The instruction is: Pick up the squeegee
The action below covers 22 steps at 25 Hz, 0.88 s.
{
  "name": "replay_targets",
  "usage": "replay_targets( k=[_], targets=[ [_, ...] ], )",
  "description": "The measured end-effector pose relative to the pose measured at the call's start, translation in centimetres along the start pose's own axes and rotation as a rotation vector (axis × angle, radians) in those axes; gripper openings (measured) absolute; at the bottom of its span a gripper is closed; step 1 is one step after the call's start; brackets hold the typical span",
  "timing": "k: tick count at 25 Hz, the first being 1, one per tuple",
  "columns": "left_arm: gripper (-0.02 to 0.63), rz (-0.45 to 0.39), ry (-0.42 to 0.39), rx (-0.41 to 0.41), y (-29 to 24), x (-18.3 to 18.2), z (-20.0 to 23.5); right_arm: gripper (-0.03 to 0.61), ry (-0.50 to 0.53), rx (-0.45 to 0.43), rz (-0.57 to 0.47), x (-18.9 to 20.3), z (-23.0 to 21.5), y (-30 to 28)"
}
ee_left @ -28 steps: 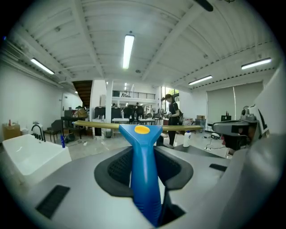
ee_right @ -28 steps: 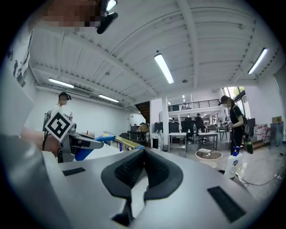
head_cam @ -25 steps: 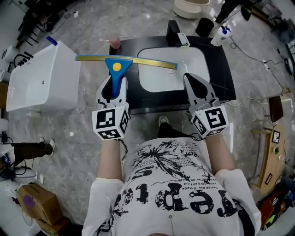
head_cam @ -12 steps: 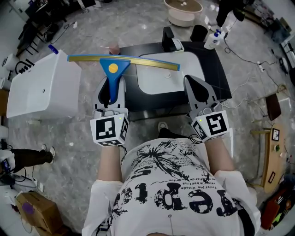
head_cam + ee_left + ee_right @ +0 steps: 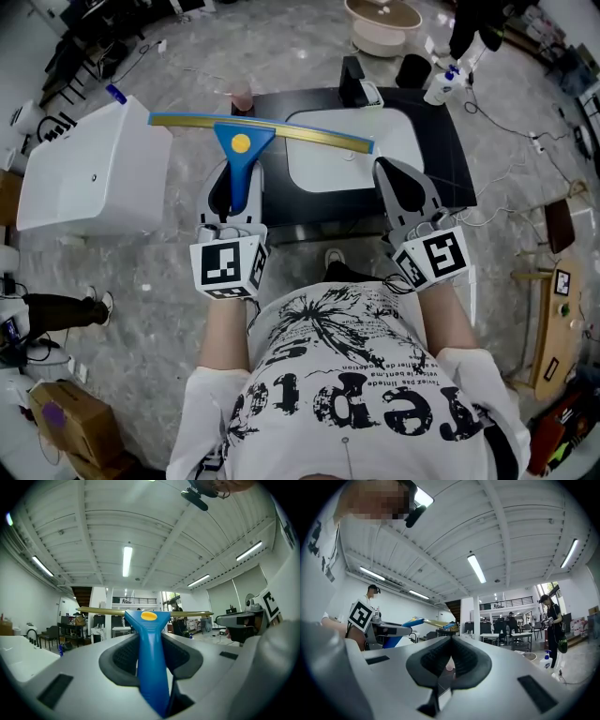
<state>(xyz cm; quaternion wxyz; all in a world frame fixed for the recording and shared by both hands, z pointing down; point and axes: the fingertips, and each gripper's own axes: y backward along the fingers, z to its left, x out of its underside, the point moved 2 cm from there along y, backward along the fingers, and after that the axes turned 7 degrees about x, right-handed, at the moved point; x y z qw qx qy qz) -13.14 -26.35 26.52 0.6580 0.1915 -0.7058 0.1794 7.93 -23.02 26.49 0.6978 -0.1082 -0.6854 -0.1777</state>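
The squeegee [image 5: 241,142] has a blue handle with a yellow dot and a long yellow blade. It is held in the air over the left edge of the black table [image 5: 459,164]. My left gripper [image 5: 236,183] is shut on the handle, blade crosswise beyond the tips. In the left gripper view the blue handle [image 5: 149,639] runs between both pads of the left gripper [image 5: 150,656]. My right gripper [image 5: 392,173] hovers level over the table's front, shut and holding nothing. In the right gripper view the right gripper [image 5: 450,641] shows its pads meeting, with the squeegee [image 5: 412,621] off to the left.
A white basin [image 5: 352,155] is set into the black table. A white box [image 5: 94,169] stands to the left. A pink cup [image 5: 242,97], a black device [image 5: 354,80], a spray bottle [image 5: 441,84] and a beige bowl [image 5: 382,23] lie beyond. A person [image 5: 551,620] stands far right.
Both grippers lifted a little and drew nearer the person's body, the squeegee staying in the left one. Neither gripper's jaws changed.
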Motion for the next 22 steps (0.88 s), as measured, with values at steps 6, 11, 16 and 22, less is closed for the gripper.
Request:
replay_targets(
  k=[6,11,16,22],
  targets=[
    [0.137,0.008,0.005,0.001,-0.8,0.5,0.4,0.012,0.02,0.008,0.014,0.6,-0.3,-0.9],
    [0.137,0.015,0.003,0.004,-1.5,1.0,0.7,0.012,0.033,0.023,-0.002,0.6,-0.7,-1.5],
    [0.137,0.033,0.008,0.006,-2.4,1.6,1.1,0.012,0.03,0.032,-0.006,0.8,-1.3,-2.4],
    [0.137,0.045,0.009,-0.001,-3.4,2.2,2.0,0.012,0.037,0.021,-0.009,1.1,-1.2,-3.5]
  ],
)
